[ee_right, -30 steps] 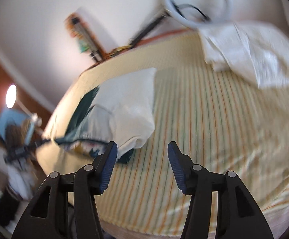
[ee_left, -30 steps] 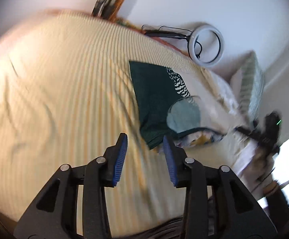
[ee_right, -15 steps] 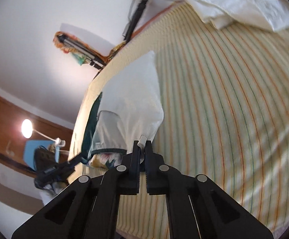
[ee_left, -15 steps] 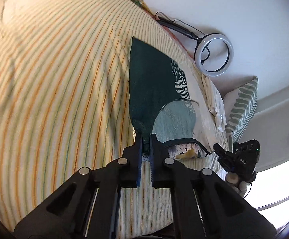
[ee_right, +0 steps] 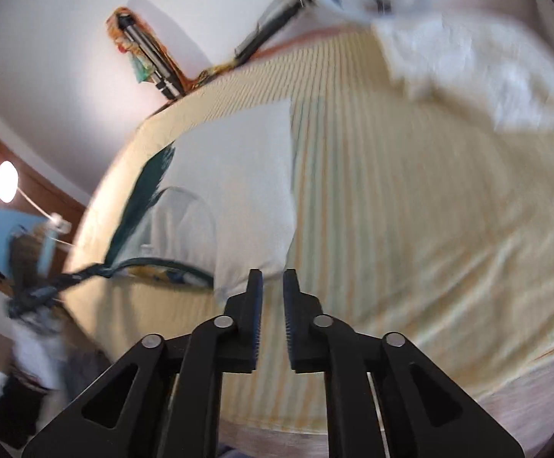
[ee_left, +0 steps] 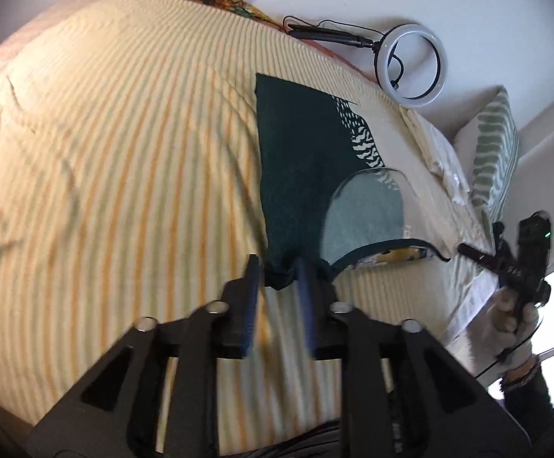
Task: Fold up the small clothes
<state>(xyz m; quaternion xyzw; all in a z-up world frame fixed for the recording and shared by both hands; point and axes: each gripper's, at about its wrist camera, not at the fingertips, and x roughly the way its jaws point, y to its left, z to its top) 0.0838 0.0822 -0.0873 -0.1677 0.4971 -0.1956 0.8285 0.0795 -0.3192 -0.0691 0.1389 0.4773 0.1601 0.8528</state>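
A small top, dark green on one side and cream on the other [ee_left: 307, 175], lies flat on the striped bed sheet [ee_left: 124, 160]. My left gripper [ee_left: 277, 271] is part open, its blue pads on either side of the top's bunched green shoulder corner. In the right wrist view the cream side of the top [ee_right: 238, 175] lies ahead. My right gripper [ee_right: 273, 282] stands just off its near corner, jaws a narrow gap apart and nothing between them. The right gripper also shows in the left wrist view [ee_left: 525, 259], held in a gloved hand.
A ring light on a stand [ee_left: 410, 65] leans on the wall behind the bed. A green striped pillow [ee_left: 494, 152] and crumpled white cloth [ee_right: 475, 68] lie at the head end. A lamp [ee_right: 5, 181] glows at left. The bed edge is close below both grippers.
Both grippers were shut on the top's near corners half a second ago. Both have now opened and drawn back a little; the corners have dropped to the sheet.
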